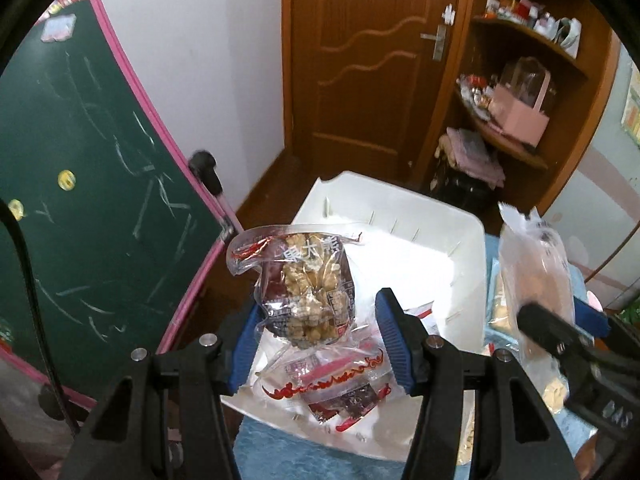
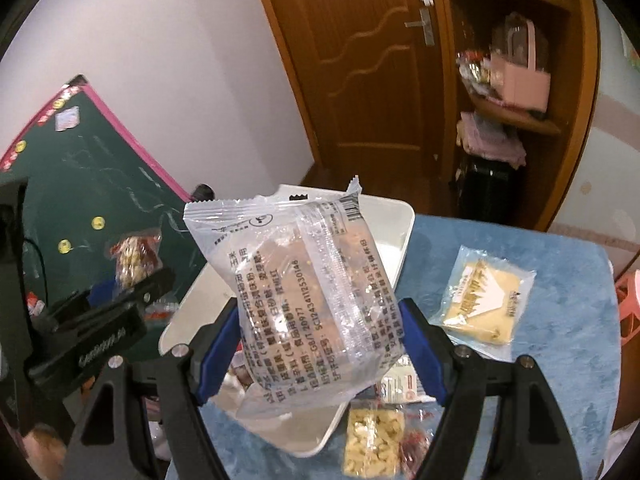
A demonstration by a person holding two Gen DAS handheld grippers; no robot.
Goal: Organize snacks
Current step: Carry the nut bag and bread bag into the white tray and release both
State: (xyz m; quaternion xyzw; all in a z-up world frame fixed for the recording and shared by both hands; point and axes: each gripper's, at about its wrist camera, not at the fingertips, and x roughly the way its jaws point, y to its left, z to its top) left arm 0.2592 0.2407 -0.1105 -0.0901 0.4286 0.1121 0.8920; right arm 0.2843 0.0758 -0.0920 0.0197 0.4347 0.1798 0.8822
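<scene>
My left gripper (image 1: 320,320) stands with its jaws wide apart over a white plastic bin (image 1: 400,216). A clear walnut-and-date snack pack (image 1: 308,280) stands between the jaws, touching the left blue pad (image 1: 246,344); the right pad is apart from it. Similar red-printed packs (image 1: 332,392) lie in the bin. My right gripper (image 2: 320,328) is shut on a clear brown cake pack (image 2: 304,292), held above the bin (image 2: 394,220). The right gripper also shows in the left wrist view (image 1: 552,332) with the cake pack (image 1: 536,264).
The bin sits on a blue table (image 2: 540,360). A yellow snack pack (image 2: 486,304), a nut bar pack (image 2: 374,440) and a small white pack (image 2: 402,386) lie on the table. A green chalkboard (image 1: 80,160) leans at the left. A wooden door (image 1: 372,60) and shelves (image 1: 520,92) stand behind.
</scene>
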